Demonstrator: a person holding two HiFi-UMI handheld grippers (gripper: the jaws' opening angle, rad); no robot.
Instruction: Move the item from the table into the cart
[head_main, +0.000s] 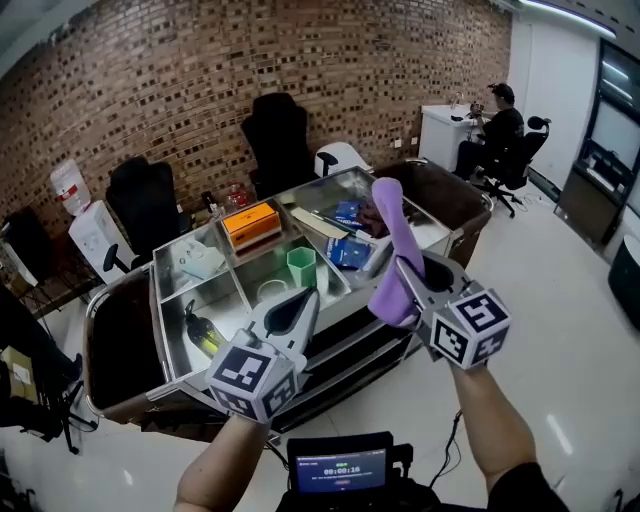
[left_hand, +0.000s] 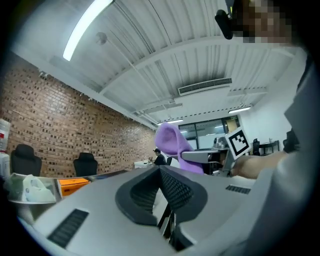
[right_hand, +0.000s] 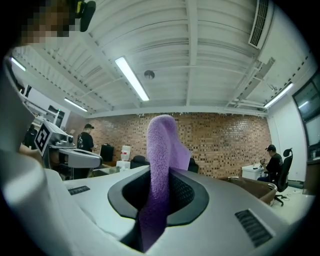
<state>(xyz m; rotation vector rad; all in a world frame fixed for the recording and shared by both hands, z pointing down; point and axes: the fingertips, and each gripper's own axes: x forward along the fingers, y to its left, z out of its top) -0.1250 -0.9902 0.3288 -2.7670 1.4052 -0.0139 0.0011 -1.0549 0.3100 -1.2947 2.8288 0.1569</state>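
Brick wall (head_main: 200, 80) backs a steel cart (head_main: 157, 290) of open compartments, and on its near side the left gripper (head_main: 292, 310) is held level with jaws pressed together and empty, while the right gripper (head_main: 412, 275) pinches a purple cloth (head_main: 393, 245) that stands upright from its jaws, in the air.

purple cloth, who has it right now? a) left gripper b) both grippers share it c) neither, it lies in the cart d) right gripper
D: the purple cloth stands up pinched between the jaws of the right gripper, above the cart, while the left gripper is shut with nothing between its jaws.
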